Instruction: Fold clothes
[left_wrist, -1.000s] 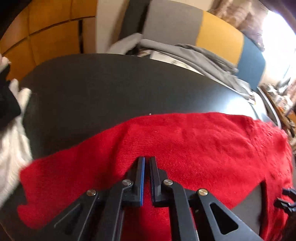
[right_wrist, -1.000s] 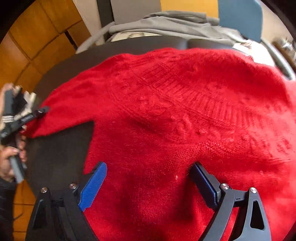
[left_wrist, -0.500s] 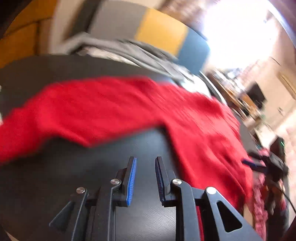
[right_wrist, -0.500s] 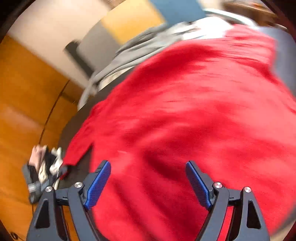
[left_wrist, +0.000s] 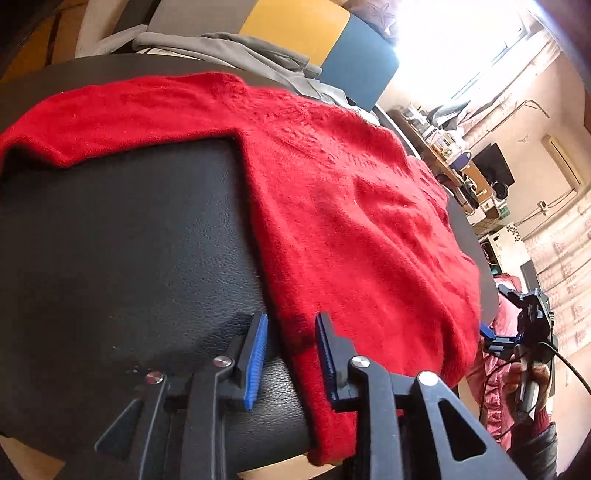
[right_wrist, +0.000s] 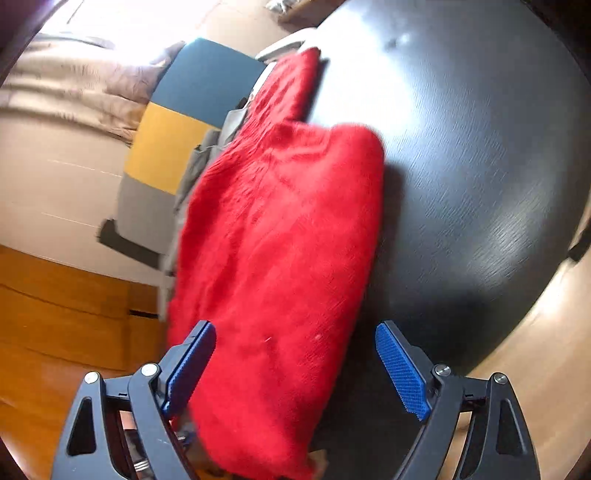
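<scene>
At the near edge of the black table (left_wrist: 122, 258), the left gripper (left_wrist: 290, 354) is opening, its jaws astride the red sweater's (left_wrist: 351, 221) side edge without pressing it. The right gripper (right_wrist: 295, 365) is also opening, wide apart over the sweater's hem at the table's edge. Beyond the far edge lies a grey garment (left_wrist: 236, 51) against a colour-block chair (left_wrist: 314, 40).

Red knit sweater (left_wrist: 351, 206) — flat, sleeve outstretched

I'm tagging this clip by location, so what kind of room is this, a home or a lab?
Most likely a lived-in home room. A red sweater lies spread on a round black table, grey clothes are heaped on a colour-block chair behind it, and cluttered shelves stand under a bright window.
</scene>
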